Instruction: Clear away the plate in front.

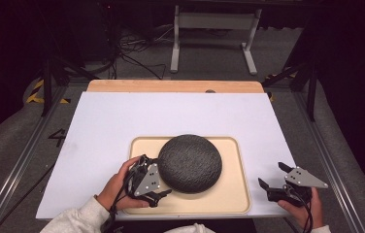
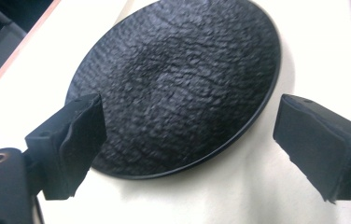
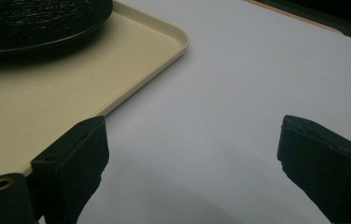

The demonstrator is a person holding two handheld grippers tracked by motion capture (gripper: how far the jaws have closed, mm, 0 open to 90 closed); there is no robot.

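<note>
A black round disc (image 1: 189,162) with a rough, wrinkled top lies on a beige tray (image 1: 234,194). My left gripper (image 1: 158,174) is at the disc's near left edge, open. In the left gripper view the disc (image 2: 173,84) lies ahead of my left gripper (image 2: 187,135), its near rim between the spread jaws, and the left jaw overlaps the rim. Whether a jaw touches it I cannot tell. My right gripper (image 1: 270,173) is open over the white sheet, to the right of the tray. In the right gripper view, that gripper (image 3: 192,158) holds nothing, with the tray's corner (image 3: 47,102) and the disc (image 3: 33,18) at upper left.
A white sheet (image 1: 122,121) covers the wooden table (image 1: 171,86) and the tray rests on it. Bare sheet (image 3: 257,70) spreads beyond and to the right of the tray. Metal rails run along both table sides, and cables and a white frame (image 1: 214,24) are on the floor behind.
</note>
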